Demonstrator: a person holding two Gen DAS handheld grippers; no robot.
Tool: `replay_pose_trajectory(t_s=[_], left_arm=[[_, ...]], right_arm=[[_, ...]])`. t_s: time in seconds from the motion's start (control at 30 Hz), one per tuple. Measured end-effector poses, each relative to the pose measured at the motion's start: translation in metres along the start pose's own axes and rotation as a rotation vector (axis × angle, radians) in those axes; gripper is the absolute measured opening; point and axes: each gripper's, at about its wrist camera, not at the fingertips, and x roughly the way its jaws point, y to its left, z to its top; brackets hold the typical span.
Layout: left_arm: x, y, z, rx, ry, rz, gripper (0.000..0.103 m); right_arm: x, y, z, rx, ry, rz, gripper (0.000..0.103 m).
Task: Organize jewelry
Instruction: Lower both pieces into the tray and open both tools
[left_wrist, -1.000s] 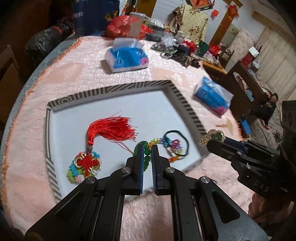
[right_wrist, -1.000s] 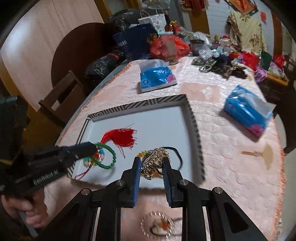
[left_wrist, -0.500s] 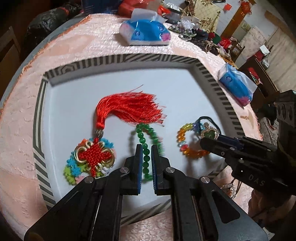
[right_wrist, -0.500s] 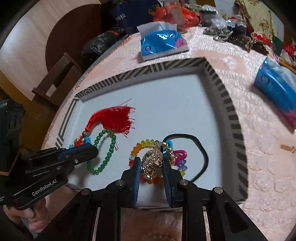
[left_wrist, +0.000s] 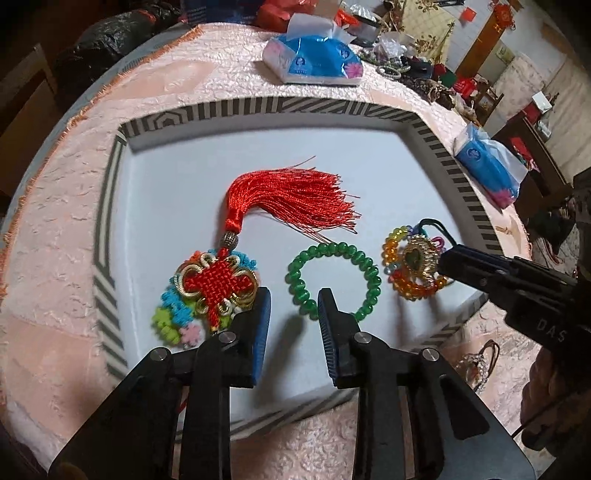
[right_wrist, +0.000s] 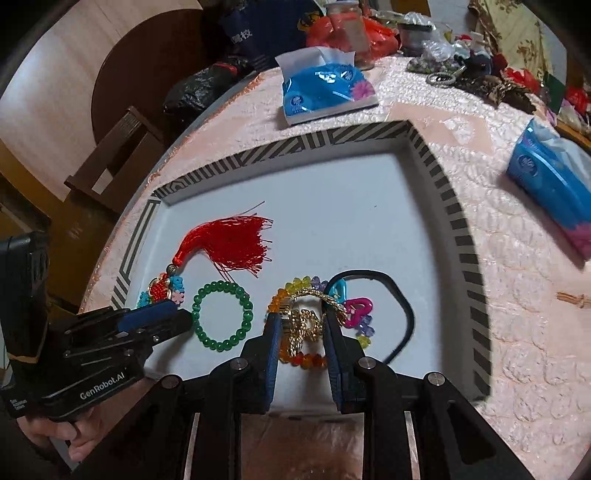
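Note:
A white tray with a striped rim holds a red tassel knot, a green bead bracelet and a rainbow bead bracelet beside a black cord with coloured charms. My left gripper is open and empty, just in front of the green bracelet. My right gripper holds a gold brooch low over the rainbow bracelet.
Two blue tissue packs lie on the pink tablecloth beyond the tray. Another ornament lies on the cloth at the tray's near right. Clutter fills the table's far end. A wooden chair stands at the left.
My left gripper has opened and let go of the green bracelet, which now lies flat in the tray. My right gripper has lowered the gold brooch onto the rainbow bracelet.

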Motion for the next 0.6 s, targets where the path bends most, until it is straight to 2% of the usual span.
replay_pose_trajectory(t_s=[0.17,0.3,0.43,0.6], left_arm=[[-0.023,-0.018,-0.007,0.048,-0.033,-0.031,0.026],[-0.038,-0.049,-0.025,0.129,-0.044,-0.108,0.03],[-0.033,-0.08,-0.05,0.2,-0.006,-0.15,0.03],[-0.009,-0.114,-0.072,0.278,0.062,-0.186,0.03]], right_arm=[[-0.038,-0.007,-0.01,0.01,-0.065,-0.026,0.022],[-0.071,-0.028,-0.036,0.057,-0.11,-0.069,0.022],[-0.09,-0.049,-0.072,0.138,-0.114,-0.106,0.022],[-0.104,-0.059,-0.115,0.209,-0.102,-0.125,0.022]])
